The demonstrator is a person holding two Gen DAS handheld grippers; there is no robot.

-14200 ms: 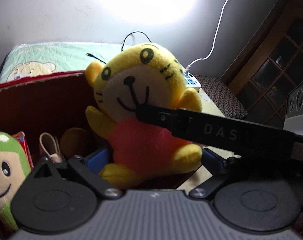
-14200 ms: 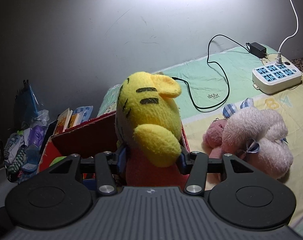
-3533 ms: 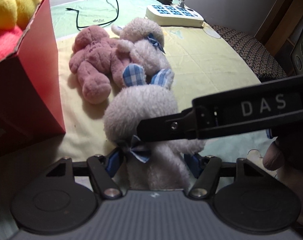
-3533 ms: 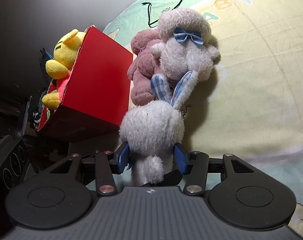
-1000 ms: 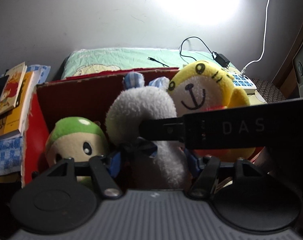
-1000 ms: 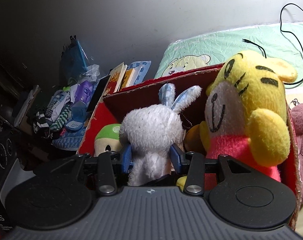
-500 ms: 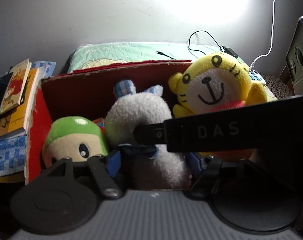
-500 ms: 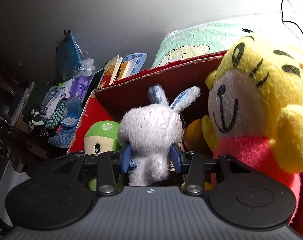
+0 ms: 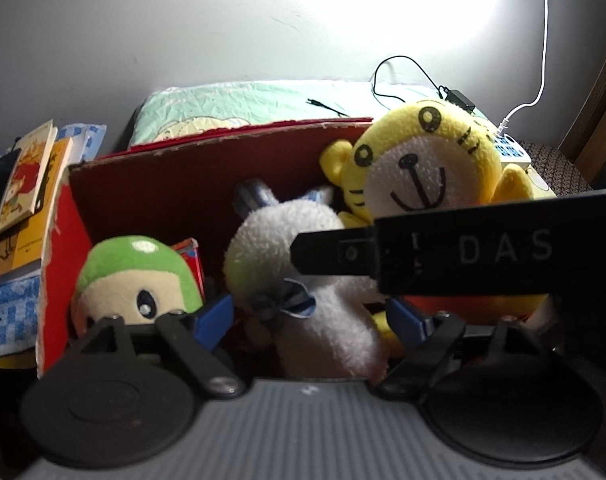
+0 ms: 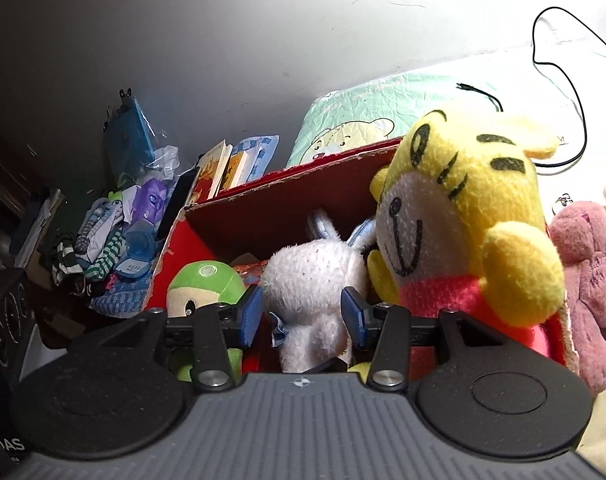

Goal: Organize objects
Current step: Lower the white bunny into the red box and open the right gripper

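A white plush bunny [image 9: 287, 236] with blue checked ears sits in the red cardboard box [image 9: 207, 184], between a green-capped plush [image 9: 135, 272] and a yellow tiger plush [image 9: 419, 176]. My left gripper [image 9: 311, 318] straddles the bunny's body. Its jaws are opening, and both blue pads stand off the fur. A black bar lettered DAS [image 9: 483, 252], part of the right tool, crosses that view. My right gripper [image 10: 302, 312] also straddles the bunny [image 10: 315, 268]. These jaws are opening too, with a thin gap at the left pad while the right pad brushes the fur.
A pink plush bear [image 10: 583, 248] lies on the bed right of the box [image 10: 271, 208]. Books [image 10: 223, 164] and a pile of clothes and bags [image 10: 115, 232] crowd the left side. A power strip [image 9: 509, 148] and a black cable [image 10: 559, 40] lie on the bedsheet behind.
The left jaws have spread wide and let go of the bunny. The bunny has sunk lower into the box. The right pads have parted slightly.
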